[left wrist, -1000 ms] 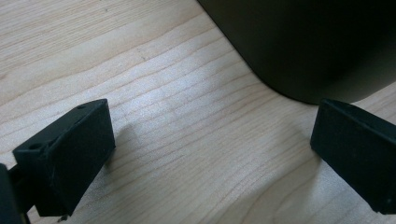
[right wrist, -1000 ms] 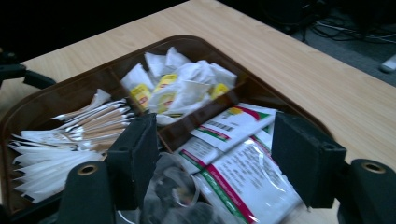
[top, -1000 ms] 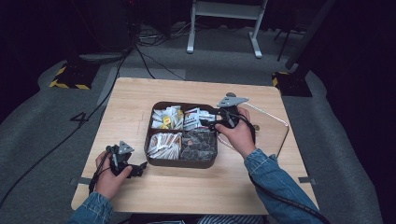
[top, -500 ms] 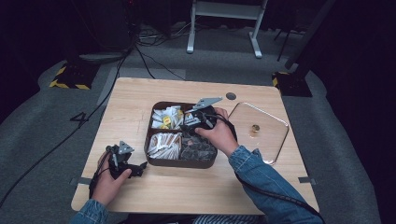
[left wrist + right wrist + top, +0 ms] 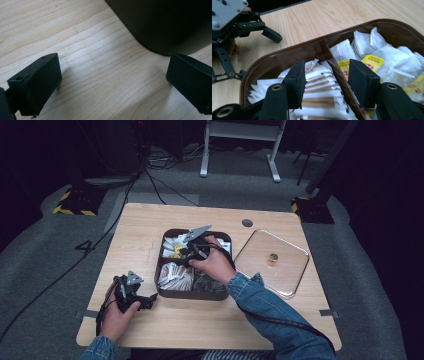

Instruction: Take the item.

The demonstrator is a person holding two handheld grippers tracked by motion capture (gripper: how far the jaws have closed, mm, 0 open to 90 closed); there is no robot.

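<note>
- Hovering over the brown tray (image 5: 165,292) at the worktop (image 5: 150,227) centre, the right claw (image 5: 325,80) has been closing, its jaws still apart above white-and-tan sachets (image 5: 322,88).
- Resting at the tray's 8 o'clock, the left claw (image 5: 150,298) gapes empty on pale wood.
- Lying at 3 o'clock, a clear lid (image 5: 272,262); grey carpet (image 5: 45,255) and dark surroundings beyond.

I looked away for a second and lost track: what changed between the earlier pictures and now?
The right gripper moved left from the tray's right edge to over the compartment tray; its jaws have just been closing, with nothing gripped, above the white-and-brown sachets. The left gripper, the glass lid and the tray stayed put.
</note>
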